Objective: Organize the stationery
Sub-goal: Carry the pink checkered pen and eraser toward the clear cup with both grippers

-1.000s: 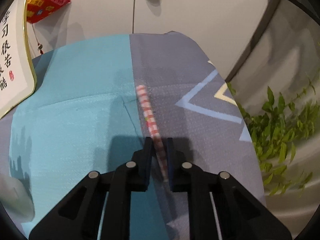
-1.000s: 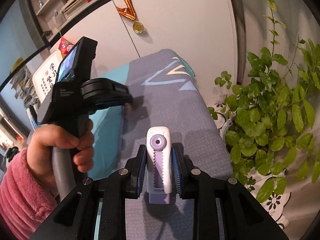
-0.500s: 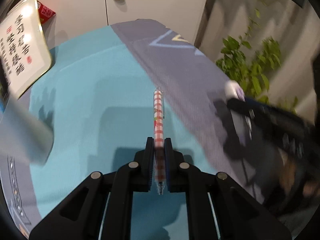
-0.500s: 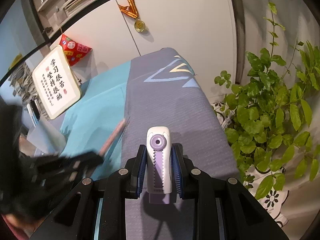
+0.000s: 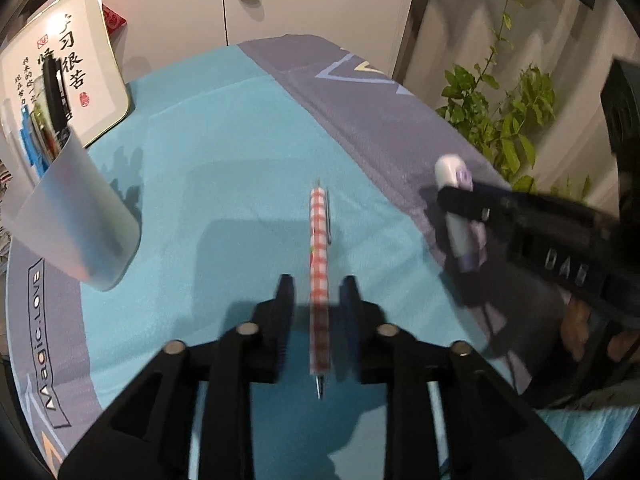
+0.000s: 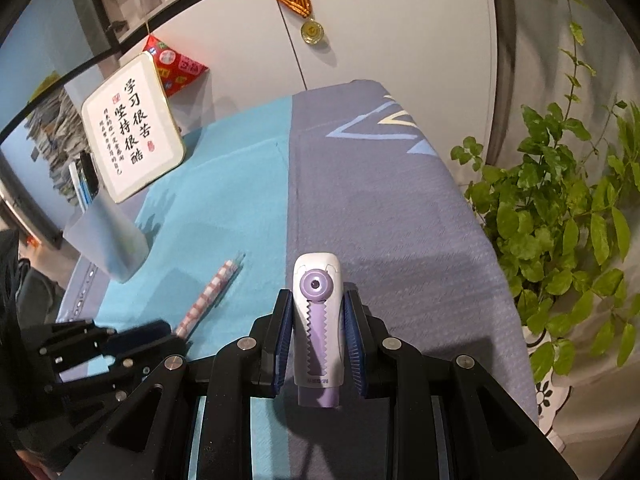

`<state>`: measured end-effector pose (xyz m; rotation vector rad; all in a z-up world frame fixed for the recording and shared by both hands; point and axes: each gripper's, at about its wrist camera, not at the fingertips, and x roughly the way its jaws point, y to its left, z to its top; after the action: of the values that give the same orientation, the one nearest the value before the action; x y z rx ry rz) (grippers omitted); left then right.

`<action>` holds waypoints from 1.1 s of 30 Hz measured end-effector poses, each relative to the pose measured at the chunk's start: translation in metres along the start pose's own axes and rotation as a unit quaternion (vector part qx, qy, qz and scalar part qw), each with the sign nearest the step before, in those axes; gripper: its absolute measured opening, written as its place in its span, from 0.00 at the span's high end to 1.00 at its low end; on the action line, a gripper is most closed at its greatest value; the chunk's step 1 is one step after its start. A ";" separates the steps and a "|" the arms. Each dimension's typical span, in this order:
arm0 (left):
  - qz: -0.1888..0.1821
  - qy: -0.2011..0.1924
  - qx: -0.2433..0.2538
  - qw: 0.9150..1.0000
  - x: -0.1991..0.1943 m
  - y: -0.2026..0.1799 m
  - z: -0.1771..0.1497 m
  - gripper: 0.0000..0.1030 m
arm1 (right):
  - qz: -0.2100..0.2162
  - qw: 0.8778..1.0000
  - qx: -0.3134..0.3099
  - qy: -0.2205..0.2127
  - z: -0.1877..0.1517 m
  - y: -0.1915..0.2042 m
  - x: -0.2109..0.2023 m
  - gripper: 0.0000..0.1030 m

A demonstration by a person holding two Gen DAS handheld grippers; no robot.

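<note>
A red-and-white checked pen (image 5: 319,248) lies lengthwise between the fingers of my left gripper (image 5: 318,288). The jaws are opening, and a gap shows on each side of the pen. In the right wrist view the pen (image 6: 208,300) appears to rest on the teal cloth, its near end at the left gripper (image 6: 136,336). My right gripper (image 6: 317,300) is shut on a white and purple correction tape (image 6: 318,276), held upright above the grey-purple cloth. The left wrist view shows that tape (image 5: 452,168) and right gripper (image 5: 460,196) at the right.
A translucent pen cup (image 5: 76,216) with several pens stands at the left; the right wrist view shows the cup (image 6: 108,236) too. Behind it leans a framed calligraphy sign (image 6: 132,132). A potted plant (image 6: 560,220) stands beyond the table's right edge. White cupboard doors close off the back.
The left gripper swung across the table with the pen, bringing the cup and right gripper into its view. Its jaws then parted from the pen. The right gripper still grips the tape.
</note>
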<state>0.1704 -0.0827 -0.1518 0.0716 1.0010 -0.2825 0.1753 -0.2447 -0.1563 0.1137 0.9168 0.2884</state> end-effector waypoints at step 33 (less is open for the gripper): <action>0.003 -0.049 0.017 0.999 -0.007 0.004 0.019 0.89 | -0.018 0.999 0.001 0.032 0.008 0.004 0.014 0.74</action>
<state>0.1835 -0.0807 -0.1359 0.0913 0.8992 -0.2959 0.1891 -0.2369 -0.1618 0.0908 0.9813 0.2587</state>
